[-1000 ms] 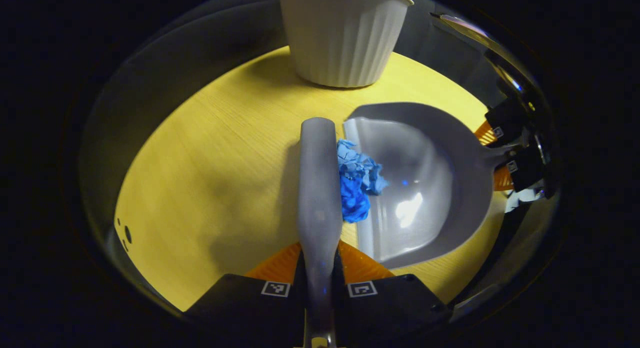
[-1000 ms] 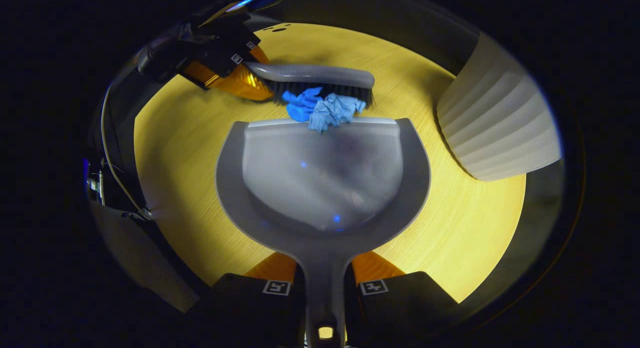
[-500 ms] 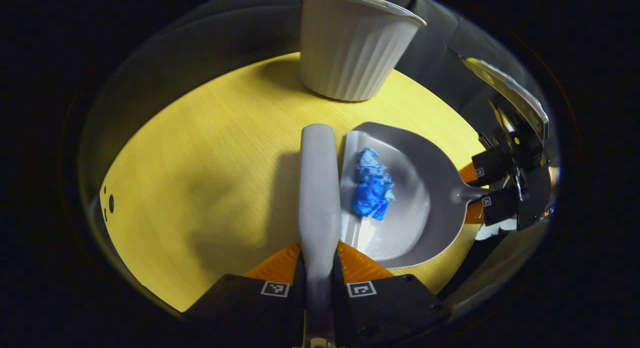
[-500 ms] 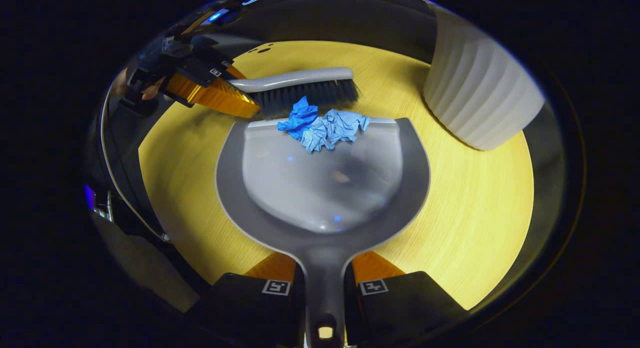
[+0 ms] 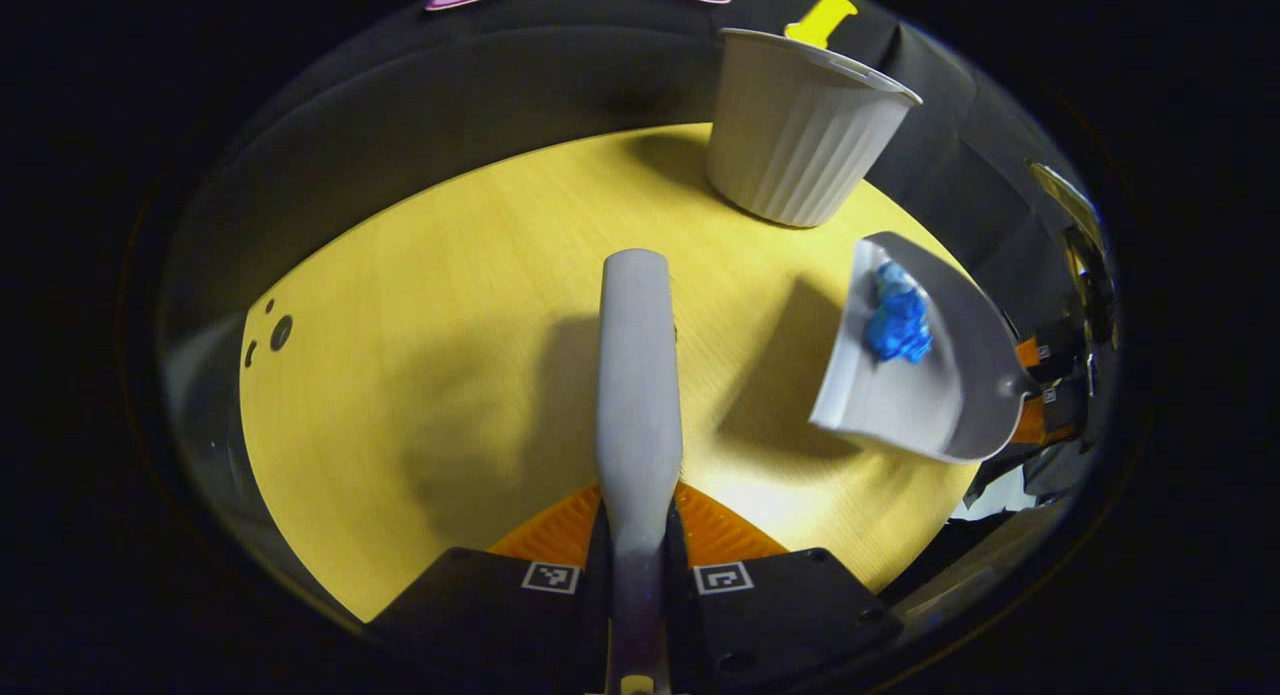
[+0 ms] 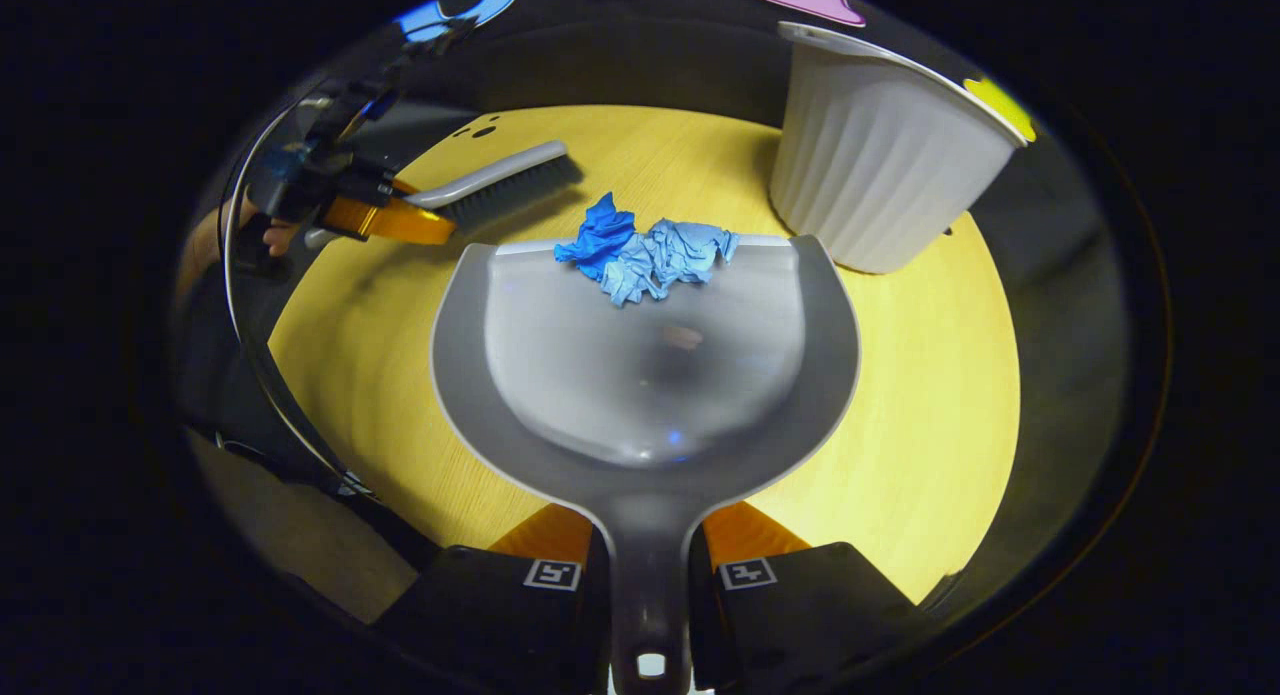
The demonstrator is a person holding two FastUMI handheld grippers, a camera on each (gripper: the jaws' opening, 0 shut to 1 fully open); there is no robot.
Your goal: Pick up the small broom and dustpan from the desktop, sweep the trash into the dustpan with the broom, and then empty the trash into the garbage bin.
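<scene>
My left gripper (image 5: 637, 565) is shut on the handle of the small grey broom (image 5: 638, 375), which points forward over the yellow desktop (image 5: 420, 355). My right gripper (image 6: 648, 575) is shut on the handle of the grey dustpan (image 6: 640, 375), held above the desktop. A crumpled blue paper wad (image 6: 645, 255) lies inside the pan near its front lip. In the left gripper view the dustpan (image 5: 925, 375) hangs tilted at the right with the blue wad (image 5: 897, 320) in it. In the right gripper view the broom (image 6: 500, 185) is at the far left, apart from the pan.
A white ribbed garbage bin (image 5: 800, 135) stands at the desktop's far edge; in the right gripper view the bin (image 6: 880, 155) is just beyond the pan's right front. Small dark holes (image 5: 275, 330) mark the desktop's left side. A hand (image 6: 275, 237) holds the left gripper.
The blue wad went from the pan's lip into the pan. The dustpan rose off the desktop and moved toward the bin, while the broom drew back to the left, away from it.
</scene>
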